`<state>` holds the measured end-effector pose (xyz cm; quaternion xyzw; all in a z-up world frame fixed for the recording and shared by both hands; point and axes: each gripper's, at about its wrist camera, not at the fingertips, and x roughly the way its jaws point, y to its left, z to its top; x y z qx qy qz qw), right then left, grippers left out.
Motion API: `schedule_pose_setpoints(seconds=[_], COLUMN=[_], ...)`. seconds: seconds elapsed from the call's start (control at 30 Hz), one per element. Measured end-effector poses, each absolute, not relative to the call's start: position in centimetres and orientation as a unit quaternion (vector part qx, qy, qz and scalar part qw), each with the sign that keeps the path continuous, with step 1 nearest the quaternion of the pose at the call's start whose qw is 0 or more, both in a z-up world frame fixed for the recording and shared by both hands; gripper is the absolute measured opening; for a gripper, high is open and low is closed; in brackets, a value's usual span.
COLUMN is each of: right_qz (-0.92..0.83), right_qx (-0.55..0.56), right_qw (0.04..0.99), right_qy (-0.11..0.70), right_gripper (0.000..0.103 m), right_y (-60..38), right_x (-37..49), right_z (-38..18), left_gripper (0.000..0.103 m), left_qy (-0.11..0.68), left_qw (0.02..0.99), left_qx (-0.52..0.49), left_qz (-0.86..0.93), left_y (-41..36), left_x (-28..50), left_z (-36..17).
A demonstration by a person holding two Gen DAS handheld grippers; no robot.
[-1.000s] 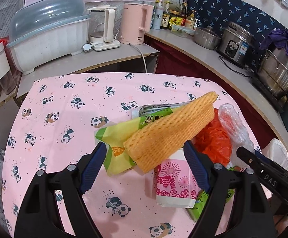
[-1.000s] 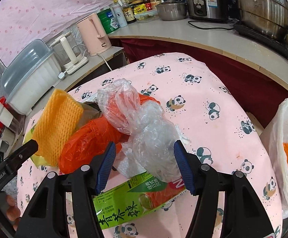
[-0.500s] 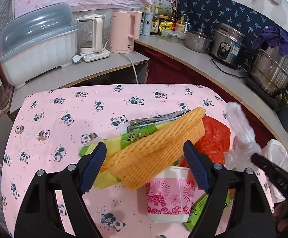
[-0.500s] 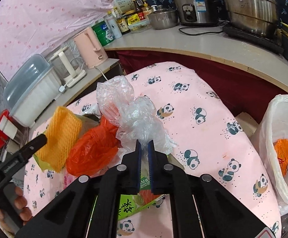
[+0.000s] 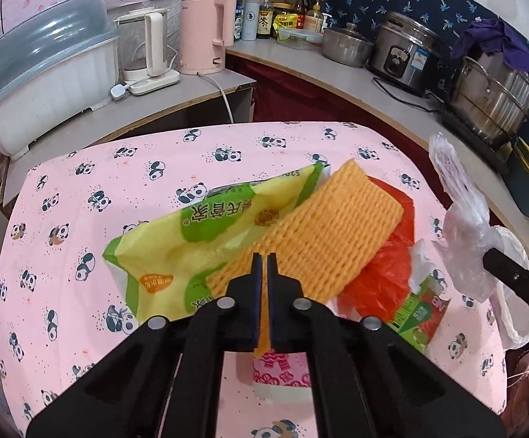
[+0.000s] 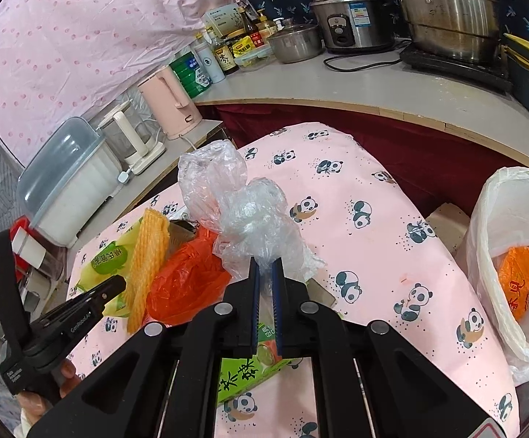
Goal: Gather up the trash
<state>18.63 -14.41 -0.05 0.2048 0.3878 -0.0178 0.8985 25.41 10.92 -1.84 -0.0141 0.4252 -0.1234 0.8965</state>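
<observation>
Left gripper (image 5: 263,261): jaws have just closed, pinching the near edge of the orange foam net sleeve (image 5: 315,233), which slants up off the pile. Right gripper (image 6: 265,268): jaws clamped on the crumpled clear plastic bag (image 6: 239,204), held raised above the table. Beneath the sleeve lie a yellow-green snack bag (image 5: 191,241), a red plastic bag (image 5: 381,277), a green tea carton (image 5: 416,314) and a pink-printed paper cup (image 5: 282,379), all still on the panda-print tablecloth (image 5: 118,182). The white-lined trash bin (image 6: 512,226) stands just off the table's right edge, already containing an orange wrapper (image 6: 518,277).

Risks, as judged. The left grip takes only a thin margin of a springy net; a quick lift could let it slip free. The sleeve overlaps the snack bag, so raising it may drag that bag or tip the cup. The clear bag is light and billowing; released short of the liner's mouth, it could drift to the floor. Both grippers heading for one bin could crowd each other.
</observation>
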Motion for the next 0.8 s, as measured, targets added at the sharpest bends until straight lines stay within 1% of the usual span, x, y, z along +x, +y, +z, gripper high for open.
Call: schedule_pose_setpoints(seconds=[0.13,0.27,0.33,0.4,0.47,0.5,0.8], right_qz=[-0.018,-0.017,-0.016,-0.016,-0.015,-0.014,-0.010], right_qx=[0.211,0.215,0.217,0.216,0.216,0.215,0.220], right_qw=[0.901,0.901,0.901,0.901,0.900,0.900,0.896], right_qy=[0.379,0.377,0.377,0.377,0.378,0.379,0.387], right_gripper=[0.007,0.007,0.007,0.007,0.007,0.007,0.007], right_y=[-15.0,-15.5,-15.6,-15.7,-15.7,-15.7,-15.6], right_x=[17.7,17.1,16.9,16.9,16.9,16.9,17.6], right_z=[0.7,1.1,1.1,1.0,0.9,0.9,-0.1], left_gripper=[0.002,0.004,0.013,0.036,0.048,0.050,0.049], left_qy=[0.414,0.422,0.426,0.429,0.428,0.427,0.431], left_qw=[0.900,0.894,0.892,0.890,0.891,0.891,0.887], left_qx=[-0.019,-0.025,-0.022,-0.017,-0.014,-0.010,-0.001], left_qz=[-0.134,-0.151,-0.153,-0.151,-0.153,-0.153,-0.168], left_y=[10.7,10.1,9.7,9.4,9.1,8.9,8.3], left_x=[24.0,23.3,23.2,23.2,23.2,23.3,24.0], left_z=[-0.7,-0.7,-1.1,-1.7,-2.1,-2.3,-3.5])
